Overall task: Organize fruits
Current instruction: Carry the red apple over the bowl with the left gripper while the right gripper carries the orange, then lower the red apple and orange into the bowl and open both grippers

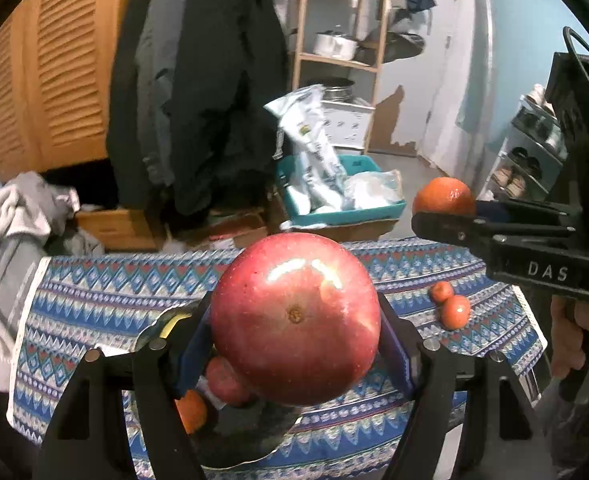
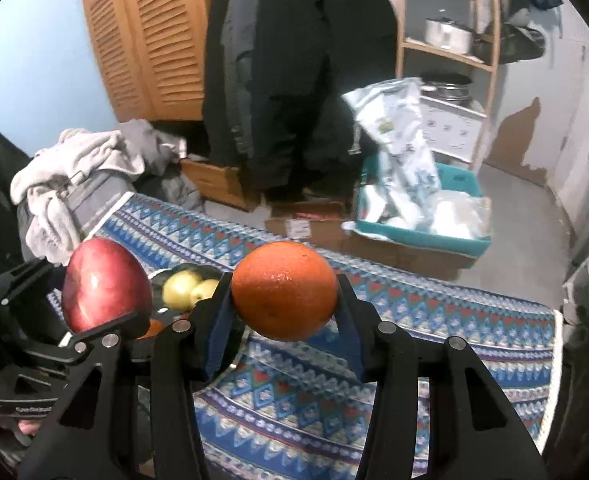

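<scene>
**Dim indoor light, glare on fruit, fisheye warp**

Overhead light throws white glare on the red apple between the left gripper's fingers; a smaller glint marks the orange. Beyond both grippers the room is soft and motion-blurred. Edges bow strongly, with black vignetted corners.

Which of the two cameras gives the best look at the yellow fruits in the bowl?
The right wrist view. There the two yellow fruits sit in plain sight in the dark bowl, between the red apple and the orange. In the left wrist view the apple and gripper hide them; only a yellowish sliver shows.
</scene>
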{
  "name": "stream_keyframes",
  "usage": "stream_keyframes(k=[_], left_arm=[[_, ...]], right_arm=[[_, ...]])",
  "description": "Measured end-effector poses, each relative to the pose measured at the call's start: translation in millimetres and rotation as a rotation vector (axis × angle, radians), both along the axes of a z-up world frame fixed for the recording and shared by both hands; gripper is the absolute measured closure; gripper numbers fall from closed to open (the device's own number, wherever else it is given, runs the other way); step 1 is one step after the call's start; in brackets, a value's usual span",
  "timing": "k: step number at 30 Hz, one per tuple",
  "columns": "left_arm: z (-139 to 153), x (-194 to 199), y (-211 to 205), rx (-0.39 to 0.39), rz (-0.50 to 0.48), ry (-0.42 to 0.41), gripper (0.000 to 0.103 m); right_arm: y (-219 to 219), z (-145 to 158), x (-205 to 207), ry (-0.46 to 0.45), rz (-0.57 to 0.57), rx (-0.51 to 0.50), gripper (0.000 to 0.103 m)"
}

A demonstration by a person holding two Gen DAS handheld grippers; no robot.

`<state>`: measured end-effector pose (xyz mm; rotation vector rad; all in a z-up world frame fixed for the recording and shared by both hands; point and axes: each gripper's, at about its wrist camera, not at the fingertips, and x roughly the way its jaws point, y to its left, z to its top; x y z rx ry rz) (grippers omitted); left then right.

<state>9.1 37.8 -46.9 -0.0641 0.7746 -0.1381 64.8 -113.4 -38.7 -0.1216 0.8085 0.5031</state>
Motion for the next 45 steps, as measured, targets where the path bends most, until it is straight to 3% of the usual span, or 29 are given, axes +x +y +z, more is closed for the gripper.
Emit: stream_keyframes(k=[13,18,29,45], left_arm=[[-46.5,-5.4,69.2,-0.024,0.148,0.103,0.028],[-77.6,-5.8,83.9,-0.046,0.185,0.164,0.028],[-139.1,-5.4,79.3,-0.032,0.178,0.313,0.028],[-172.3,-1.4,62.4,-0.012,0.141,0.433,0.028]], right_arm=[[76.6,-39.4,22.0,0.122,0.109,-0.013,0.056],[94.8,-64.0,30.9,0.183,0.127,-0.027,0.056],[112.2,-117.3,38.1,0.304,0.153,-0.085,0.056],[116.8,-150.7,34.5,0.371,0.166,-0.142,0.056]])
